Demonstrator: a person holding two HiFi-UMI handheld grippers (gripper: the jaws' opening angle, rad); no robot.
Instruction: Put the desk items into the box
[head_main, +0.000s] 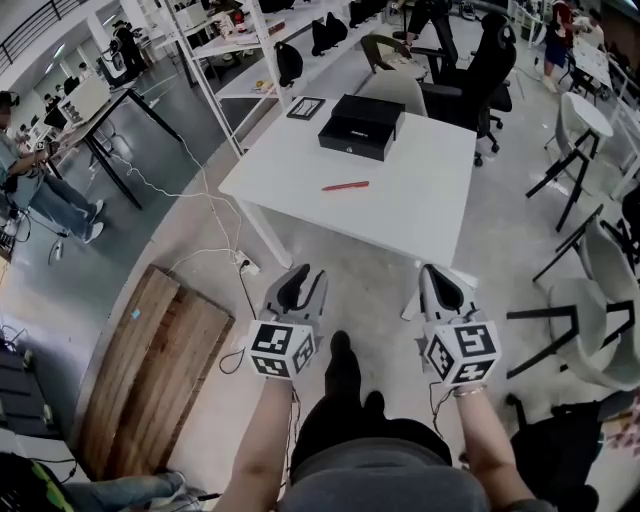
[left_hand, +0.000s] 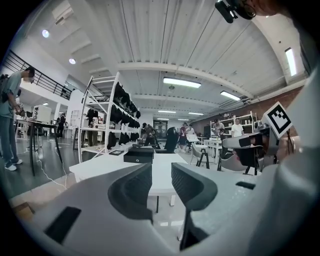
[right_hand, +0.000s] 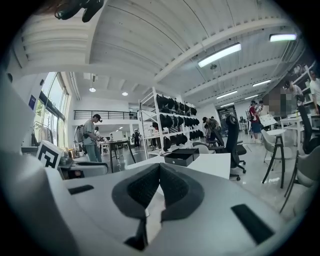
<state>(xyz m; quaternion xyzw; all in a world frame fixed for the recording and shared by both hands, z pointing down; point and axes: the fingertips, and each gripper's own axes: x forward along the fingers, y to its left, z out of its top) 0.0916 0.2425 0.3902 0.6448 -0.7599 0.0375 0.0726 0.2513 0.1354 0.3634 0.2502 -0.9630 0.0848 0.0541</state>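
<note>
Red pen (head_main: 345, 186) on white table (head_main: 420, 215), ahead of left gripper (head_main: 301, 276) and right gripper (head_main: 439, 277); black box (head_main: 362, 126) beyond pen.

One black box (head_main: 362, 125), one red pen (head_main: 345, 186) and one flat dark-framed card (head_main: 306, 107) are lying on the single white counter (head_main: 420, 195). Two grippers are hovering on the near side: the left gripper (head_main: 301, 284) and the right gripper (head_main: 441, 284).

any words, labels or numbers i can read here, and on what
None can be read.
Black box: small pale mark on its front, too small to read.
Cubes on the left gripper and right gripper: square marker patterns, no letters.
</note>
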